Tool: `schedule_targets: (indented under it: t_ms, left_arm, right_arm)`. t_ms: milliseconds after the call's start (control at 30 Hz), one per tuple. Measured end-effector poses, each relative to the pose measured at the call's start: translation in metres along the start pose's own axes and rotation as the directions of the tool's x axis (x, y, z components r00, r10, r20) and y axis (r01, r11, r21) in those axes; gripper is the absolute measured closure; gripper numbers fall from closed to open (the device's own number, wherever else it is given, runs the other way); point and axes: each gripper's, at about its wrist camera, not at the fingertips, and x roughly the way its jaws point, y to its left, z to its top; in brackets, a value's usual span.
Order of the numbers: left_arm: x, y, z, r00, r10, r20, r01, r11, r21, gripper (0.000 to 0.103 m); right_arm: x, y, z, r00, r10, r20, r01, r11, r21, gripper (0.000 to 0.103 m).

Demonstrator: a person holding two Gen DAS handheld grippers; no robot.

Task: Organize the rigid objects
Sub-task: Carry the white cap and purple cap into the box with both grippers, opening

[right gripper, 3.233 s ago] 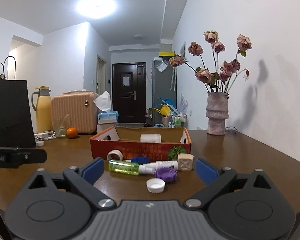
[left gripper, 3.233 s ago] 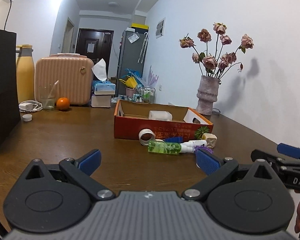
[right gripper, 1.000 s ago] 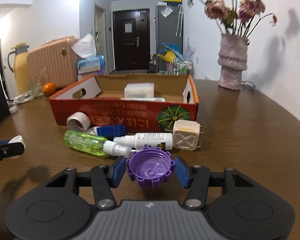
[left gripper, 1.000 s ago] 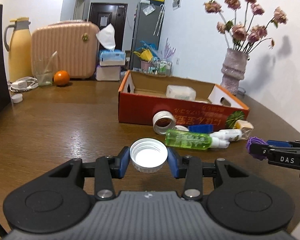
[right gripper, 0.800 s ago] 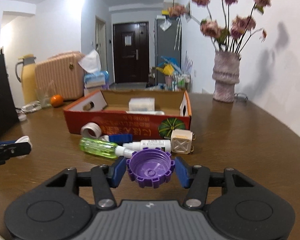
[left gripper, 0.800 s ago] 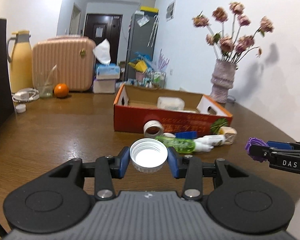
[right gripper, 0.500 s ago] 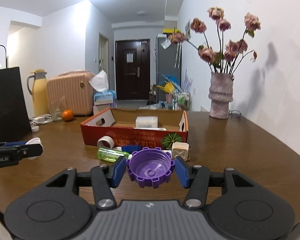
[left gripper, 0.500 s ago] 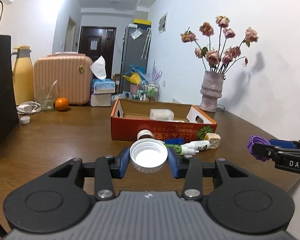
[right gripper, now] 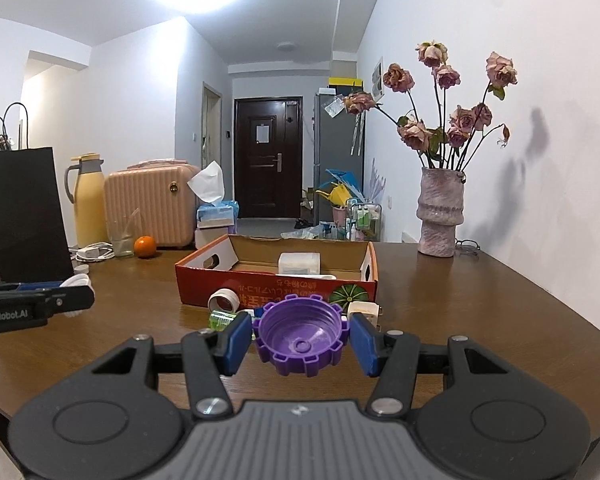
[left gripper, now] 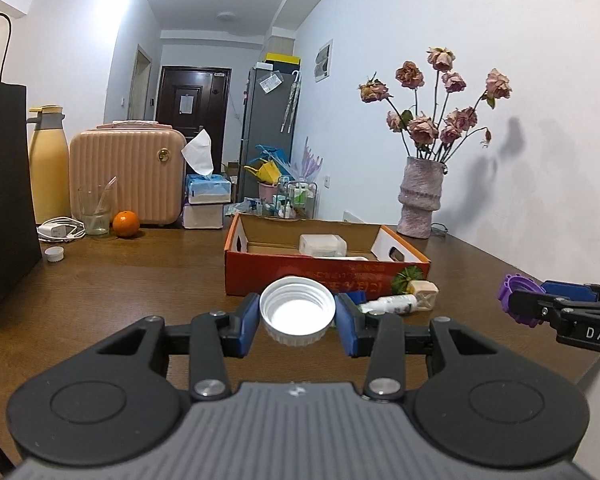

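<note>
1. The left gripper (left gripper: 297,317) pinches a white cap (left gripper: 297,310) between its blue pads, hollow side up, above the table (left gripper: 120,280).
2. The right gripper (right gripper: 301,339) clamps a purple cap (right gripper: 300,334) the same way.
3. Ahead of both tools sits an orange cardboard box (right gripper: 276,290) holding a white rectangular container (right gripper: 299,263).
4. Against the box's near wall lie a tape roll (right gripper: 224,300), a green bottle (right gripper: 222,318) and a white spray bottle (left gripper: 388,303).
5. Beyond, right of the box, stands a vase (right gripper: 440,214).
</note>
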Motion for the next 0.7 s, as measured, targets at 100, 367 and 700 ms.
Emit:
schedule_targets:
  t_ms: [100,367,700]
  left_arm:
    - [0.018,0.005,0.010,1.000,-0.002,0.004,0.002,1.000,-0.002,0.062]
    - [0.097,0.021,0.052,1.000,-0.018,-0.002,0.018,1.000,0.016,0.062]
    - [0.262,0.048,0.103,0.986,-0.072,-0.149,0.071,0.997,-0.010,0.062]
  right_arm:
    - [0.017,-0.004,0.004,1.000,-0.010,0.002,0.010,1.000,0.002,0.050]
    - [0.092,-0.027,0.030,1.000,-0.007,-0.015,0.007,0.999,0.034,0.050]
    - [0.237,-0.058,0.085,0.997,0.025,-0.076,-0.025,1.000,0.000,0.050]
